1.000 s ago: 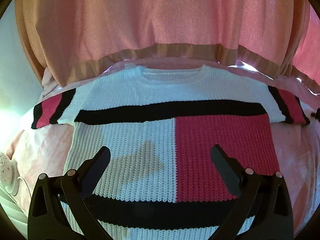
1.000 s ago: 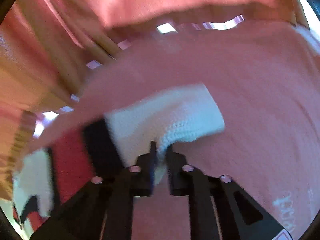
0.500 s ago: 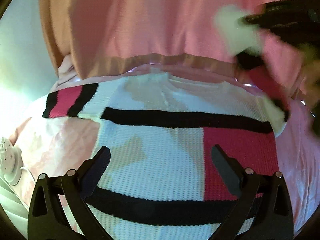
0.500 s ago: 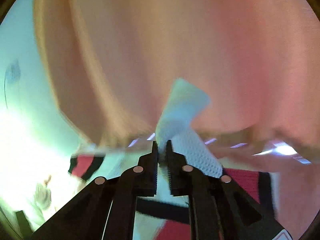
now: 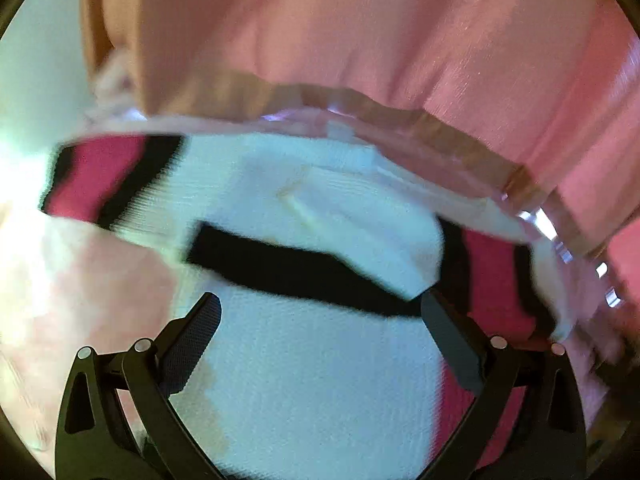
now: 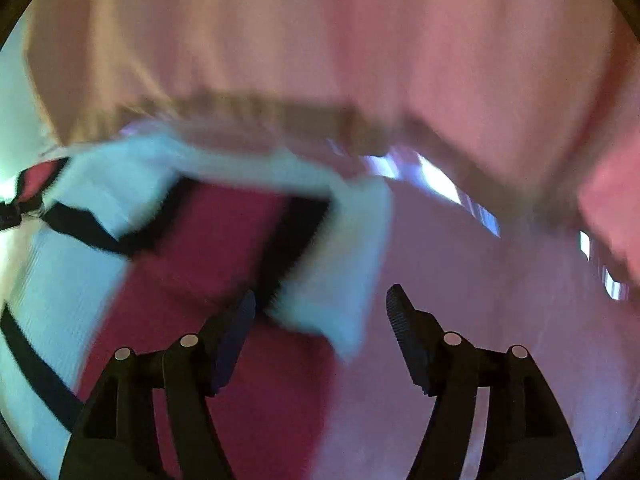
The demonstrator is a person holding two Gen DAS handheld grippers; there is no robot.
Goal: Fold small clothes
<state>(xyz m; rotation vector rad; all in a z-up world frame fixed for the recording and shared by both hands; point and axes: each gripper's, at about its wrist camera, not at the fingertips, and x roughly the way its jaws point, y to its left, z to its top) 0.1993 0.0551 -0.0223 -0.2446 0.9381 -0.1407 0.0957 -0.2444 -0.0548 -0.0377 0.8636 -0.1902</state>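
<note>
Knit sweater (image 5: 304,380) blurred, hem cut off | sleeve (image 6: 340,264) folded inward | left gripper (image 5: 320,316), right gripper (image 6: 320,304) fingers spread, empty

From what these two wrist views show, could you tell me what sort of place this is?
Probably a bedroom: the knit sweater lies on a soft pink bedsheet, with a pink curtain hanging right behind it and daylight glinting under its hem.

No legible text or labels

Domestic bedroom setting: a pink fabric bedspread (image 6: 500,320) fills the lower frame, with pink tan-hemmed curtains (image 5: 360,32) hanging across the upper frame.
</note>
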